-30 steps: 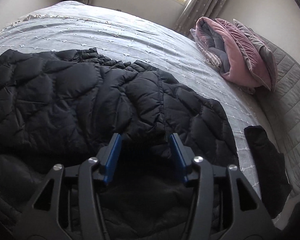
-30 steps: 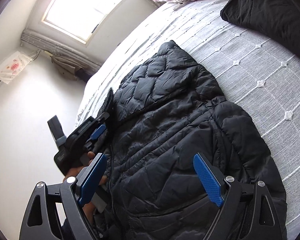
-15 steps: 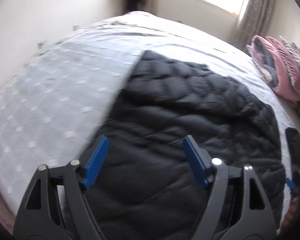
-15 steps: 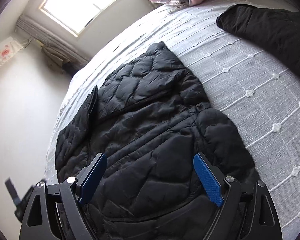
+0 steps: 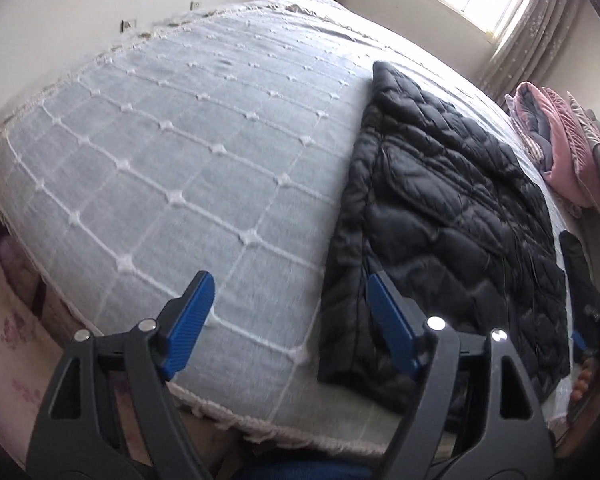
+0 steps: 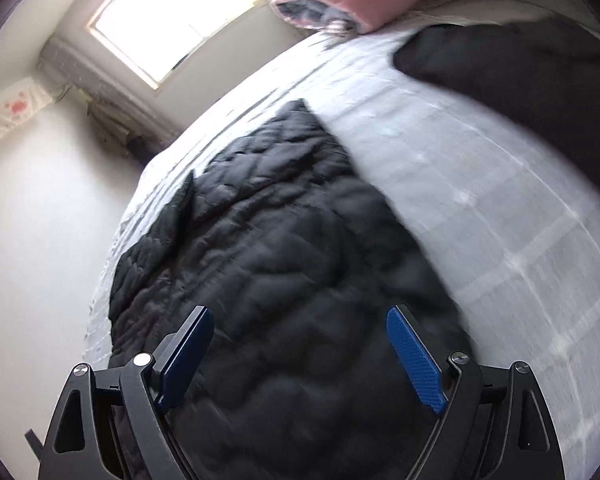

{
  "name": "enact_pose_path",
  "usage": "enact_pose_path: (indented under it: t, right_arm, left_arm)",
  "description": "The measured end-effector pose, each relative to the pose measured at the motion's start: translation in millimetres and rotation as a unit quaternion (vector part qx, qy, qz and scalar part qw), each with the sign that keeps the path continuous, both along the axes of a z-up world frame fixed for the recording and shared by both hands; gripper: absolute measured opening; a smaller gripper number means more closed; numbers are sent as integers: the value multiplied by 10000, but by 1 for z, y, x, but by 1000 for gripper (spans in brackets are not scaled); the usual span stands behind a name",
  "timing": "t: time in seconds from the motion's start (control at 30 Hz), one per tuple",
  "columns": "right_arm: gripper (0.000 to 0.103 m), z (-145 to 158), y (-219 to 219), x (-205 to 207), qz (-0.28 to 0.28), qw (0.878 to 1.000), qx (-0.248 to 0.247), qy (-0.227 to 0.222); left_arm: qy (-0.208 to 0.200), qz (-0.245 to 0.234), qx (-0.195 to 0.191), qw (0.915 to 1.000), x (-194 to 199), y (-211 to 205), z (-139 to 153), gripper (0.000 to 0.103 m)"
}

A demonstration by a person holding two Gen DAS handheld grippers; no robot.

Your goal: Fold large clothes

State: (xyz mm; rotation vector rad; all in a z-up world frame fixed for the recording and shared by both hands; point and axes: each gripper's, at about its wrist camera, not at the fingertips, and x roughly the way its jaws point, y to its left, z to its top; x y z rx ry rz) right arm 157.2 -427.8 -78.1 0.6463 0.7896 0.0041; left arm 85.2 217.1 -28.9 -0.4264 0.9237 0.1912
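A black quilted puffer jacket [image 5: 448,216] lies flat on the bed, its left part folded over the body. In the right wrist view the same jacket [image 6: 284,264] fills the middle. My left gripper [image 5: 286,294] hangs open above the bedspread near the bed's front edge, just left of the jacket's hem, with nothing between its blue pads. My right gripper [image 6: 300,328] is open above the jacket's near part and holds nothing. Fingers of the hand holding the right gripper [image 5: 582,380] show at the right edge of the left wrist view.
The grey bedspread [image 5: 188,160] with white stitched squares covers the bed. A second dark garment [image 6: 520,76] lies right of the jacket. Pink and grey folded bedding [image 5: 560,152] sits at the head end. A window [image 6: 180,20] and a white wall lie beyond the bed.
My left gripper let go of the jacket, opened wider and swung left to the bed's front edge. The jacket's left part now lies folded over. My right gripper shifted a little over the jacket.
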Motion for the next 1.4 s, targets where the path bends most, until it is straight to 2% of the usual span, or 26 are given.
enact_pose_path:
  t: [0.13,0.23,0.3,0.4,0.47,0.53,0.7,0.83,0.97,1.03,1.1,1.27,1.33,1.4]
  right_arm:
    - [90,-18,-24,-50,-422,9990,-76,153]
    - [90,-26,-41,-74,-587,9969,482,183]
    - [90,-25,-43,-81,-526,9967,599,168]
    - [89,-29,-40,-80,-294,9966,609,472]
    - [89,-34,-43,-81,-304,9950,719,628]
    - [86,-40,-47,-85,-374,9925,923,712]
    - [72,-51,-51,-85,-508,9889,1052,918]
    - [64,-54,-48,-78,-518,9889,1002,965]
    - [59,-53,-43,-75,-496,9898,943,949]
    - [56,-53,-43,-75,-508,9897,964,928]
    - [49,-54,-43,-76,-515,9895,1007,905]
    - [40,-54,-40,-73,-441,9890,1095,885]
    - [34,-54,-38,-73,-388,9895,1094,862]
    - [24,-52,-35,-72,-327,9900,1092,831]
  left_arm:
    - [-38,-211,-212,9995,-15,-11,-10,79]
    - [-30,-359,-346,9988,-21,-23,-17,79]
    - [17,-491,-495,9976,-22,-30,-23,79]
    - [115,-568,-670,9961,-19,-34,-25,79]
    - [105,-515,-759,9957,-18,-33,-25,79]
    - [277,-554,-788,9950,-12,-36,-29,79]
    - [455,-624,-528,9956,-4,-48,-30,79]
    - [792,-709,-332,9938,10,-58,-37,77]
    - [890,-645,-216,9937,20,-63,-37,76]
    - [907,-701,-87,9934,24,-68,-36,74]
    - [924,-736,23,9930,25,-71,-34,72]
    - [970,-715,83,9927,25,-72,-35,65]
    - [981,-732,119,9924,26,-72,-35,60]
    - [988,-748,143,9922,27,-75,-35,56]
